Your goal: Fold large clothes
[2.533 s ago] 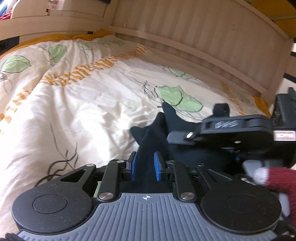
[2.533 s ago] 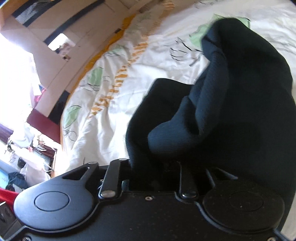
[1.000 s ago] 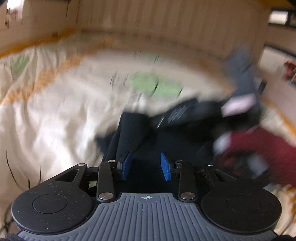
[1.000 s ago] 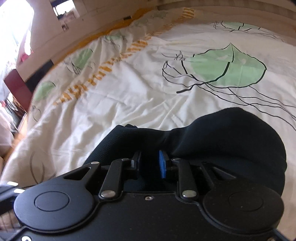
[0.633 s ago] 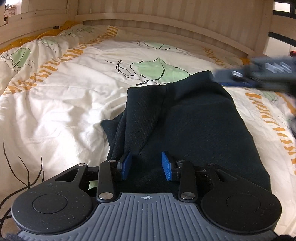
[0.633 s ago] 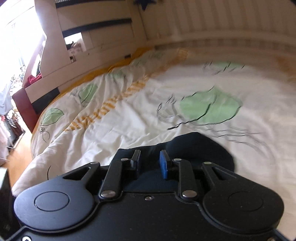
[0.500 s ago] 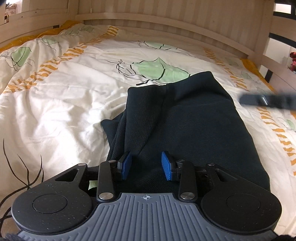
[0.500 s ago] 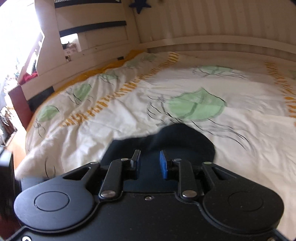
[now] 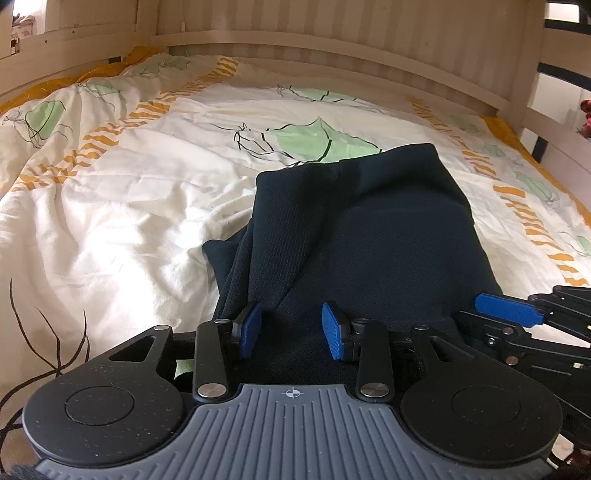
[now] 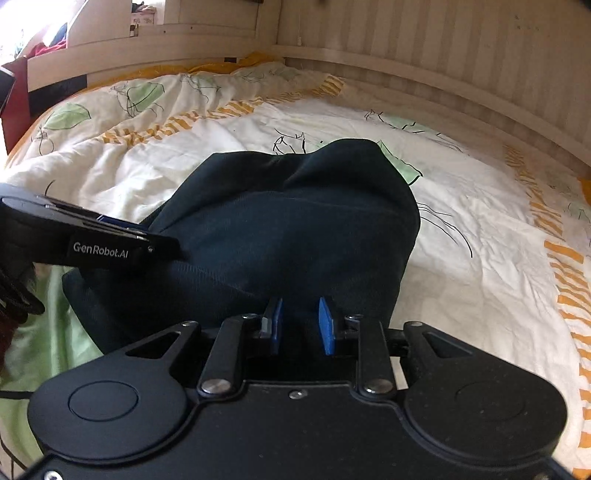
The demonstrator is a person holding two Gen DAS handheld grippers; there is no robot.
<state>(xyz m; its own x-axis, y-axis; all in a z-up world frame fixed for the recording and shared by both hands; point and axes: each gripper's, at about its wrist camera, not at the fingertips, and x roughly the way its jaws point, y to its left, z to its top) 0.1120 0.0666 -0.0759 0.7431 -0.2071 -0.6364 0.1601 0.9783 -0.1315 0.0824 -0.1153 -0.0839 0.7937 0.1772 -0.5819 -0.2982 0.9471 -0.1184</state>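
A dark navy knit garment (image 9: 362, 236) lies folded in a long strip on the bed, running away from me; it also shows in the right wrist view (image 10: 288, 229). My left gripper (image 9: 291, 332) is open over the garment's near end, its blue pads apart and holding nothing. My right gripper (image 10: 300, 323) is also open over the near edge, with dark cloth beneath the gap. The right gripper shows at the right edge of the left wrist view (image 9: 517, 317). The left gripper shows at the left of the right wrist view (image 10: 92, 236).
The bed has a cream duvet (image 9: 110, 206) with green leaves and orange stripes. A pale wooden slatted wall (image 9: 332, 22) rims the far side, and a wooden bed rail (image 9: 546, 125) stands at the right. Cluttered shelves (image 10: 44, 40) lie beyond the bed's left end.
Both grippers let go of the garment, which now lies flat on the bed. The right gripper swung back and now sits beside the left one at the near end.
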